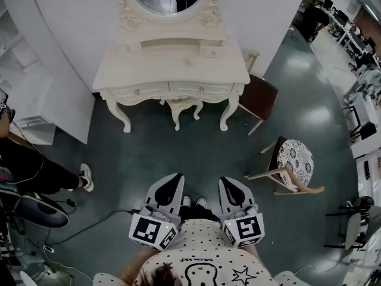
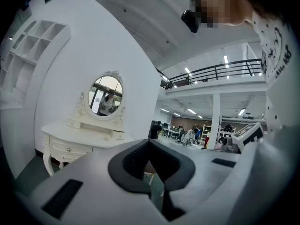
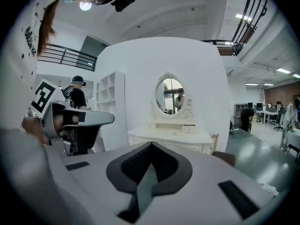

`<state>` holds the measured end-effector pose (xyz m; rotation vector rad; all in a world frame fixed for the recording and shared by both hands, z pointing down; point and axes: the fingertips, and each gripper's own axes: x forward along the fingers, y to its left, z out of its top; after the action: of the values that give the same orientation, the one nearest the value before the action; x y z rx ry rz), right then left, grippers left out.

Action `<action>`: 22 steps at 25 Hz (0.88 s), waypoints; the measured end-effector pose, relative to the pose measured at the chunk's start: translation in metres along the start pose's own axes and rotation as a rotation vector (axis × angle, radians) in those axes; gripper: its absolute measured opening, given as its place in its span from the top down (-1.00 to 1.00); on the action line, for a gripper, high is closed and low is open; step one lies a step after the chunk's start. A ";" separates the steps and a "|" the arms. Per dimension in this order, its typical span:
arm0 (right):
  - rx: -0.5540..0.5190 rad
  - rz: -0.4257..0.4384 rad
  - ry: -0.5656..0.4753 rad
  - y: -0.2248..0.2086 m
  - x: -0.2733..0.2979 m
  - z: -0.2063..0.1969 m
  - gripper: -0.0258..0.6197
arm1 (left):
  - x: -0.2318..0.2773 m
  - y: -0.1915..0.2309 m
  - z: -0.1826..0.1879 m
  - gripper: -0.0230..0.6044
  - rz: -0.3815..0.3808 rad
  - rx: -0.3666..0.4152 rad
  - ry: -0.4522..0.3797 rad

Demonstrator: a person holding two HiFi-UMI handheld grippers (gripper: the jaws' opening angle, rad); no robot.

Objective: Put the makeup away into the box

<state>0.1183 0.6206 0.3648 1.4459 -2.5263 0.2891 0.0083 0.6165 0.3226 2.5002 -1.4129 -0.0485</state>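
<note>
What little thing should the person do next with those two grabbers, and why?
Probably step forward toward the dressing table. The left gripper and right gripper are both shut and empty, held close to the person's body, and a stretch of floor lies between them and the table. Any makeup there is too small to make out.

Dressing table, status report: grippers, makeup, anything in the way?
Left gripper, right gripper shut, empty. Dressing table ahead, beyond reach; makeup not made out. Brown chair beside it.
</note>
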 end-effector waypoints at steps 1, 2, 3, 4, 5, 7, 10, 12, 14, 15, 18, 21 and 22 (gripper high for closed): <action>0.001 0.000 0.000 0.001 0.000 0.000 0.90 | -0.001 0.000 0.000 0.94 0.000 0.000 -0.001; 0.001 -0.001 0.000 0.002 -0.001 -0.001 0.90 | -0.002 0.000 0.000 0.94 0.001 0.000 -0.001; 0.001 -0.001 0.000 0.003 -0.001 -0.001 0.90 | -0.003 0.001 -0.001 0.94 0.001 0.000 -0.001; -0.001 0.000 0.000 0.004 -0.001 -0.001 0.90 | -0.004 0.001 0.000 0.94 0.000 0.001 -0.002; -0.005 0.002 0.001 0.005 0.000 0.000 0.90 | -0.005 0.002 0.000 0.94 0.000 0.001 -0.002; -0.010 0.002 0.001 0.007 0.001 0.000 0.90 | -0.006 0.004 0.000 0.94 0.000 0.002 -0.002; -0.011 -0.003 0.002 0.009 0.003 0.000 0.90 | -0.007 0.008 0.000 0.94 0.001 0.000 -0.003; -0.016 -0.004 0.004 0.010 0.004 0.000 0.90 | -0.008 0.010 0.001 0.94 0.000 -0.001 -0.005; -0.012 -0.013 0.004 0.011 0.005 0.001 0.90 | -0.009 0.014 0.003 0.94 -0.002 -0.001 -0.008; -0.012 -0.015 0.004 0.012 0.006 0.001 0.90 | -0.009 0.015 0.003 0.94 -0.002 -0.001 -0.009; -0.019 -0.014 0.004 0.015 0.011 0.003 0.90 | -0.009 0.021 0.005 0.94 -0.003 -0.002 -0.014; -0.026 -0.010 0.009 0.019 0.016 0.004 0.90 | -0.010 0.027 0.007 0.94 0.001 -0.004 -0.016; -0.030 -0.007 0.011 0.020 0.019 0.004 0.90 | -0.010 0.029 0.007 0.94 0.003 -0.005 -0.016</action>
<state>0.0914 0.6142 0.3647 1.4385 -2.5056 0.2563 -0.0228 0.6093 0.3223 2.4995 -1.4205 -0.0716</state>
